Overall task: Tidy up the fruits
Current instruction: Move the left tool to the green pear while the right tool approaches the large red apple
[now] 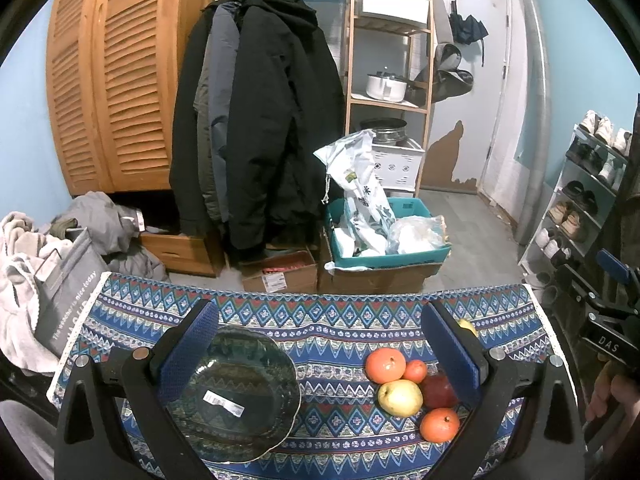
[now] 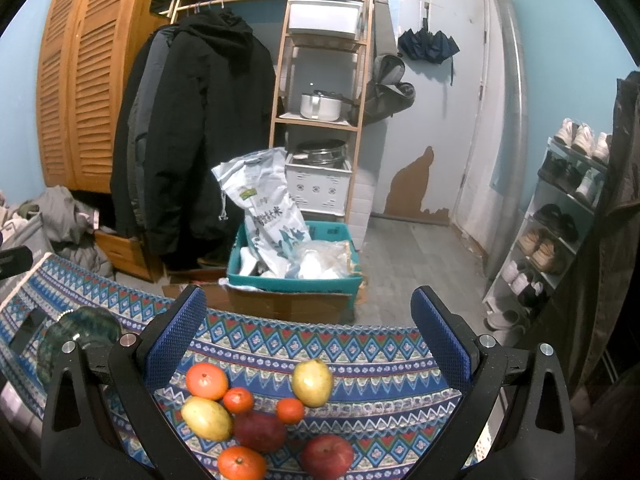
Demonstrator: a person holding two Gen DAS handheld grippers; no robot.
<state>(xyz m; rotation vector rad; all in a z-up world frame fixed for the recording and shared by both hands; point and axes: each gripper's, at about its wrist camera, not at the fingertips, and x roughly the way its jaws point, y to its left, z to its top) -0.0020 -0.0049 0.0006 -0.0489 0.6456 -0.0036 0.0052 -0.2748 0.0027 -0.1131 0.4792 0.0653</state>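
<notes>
Pear [image 2: 312, 376] upright, pear [image 2: 207, 418] lying crosswise

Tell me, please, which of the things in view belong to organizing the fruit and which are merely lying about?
For the job:
- glass plate, still without fruit
- oranges, e.g.
- yellow pears, e.g.
- red apples, e.g.
- left gripper and right gripper, both open

Lying about:
- hanging coats
- teal bin with bags
- shoe rack
- wooden shelf

Black coats [image 1: 256, 128] hang beside a wooden shelf [image 1: 390, 60] and teal crate [image 1: 384, 240].
</notes>
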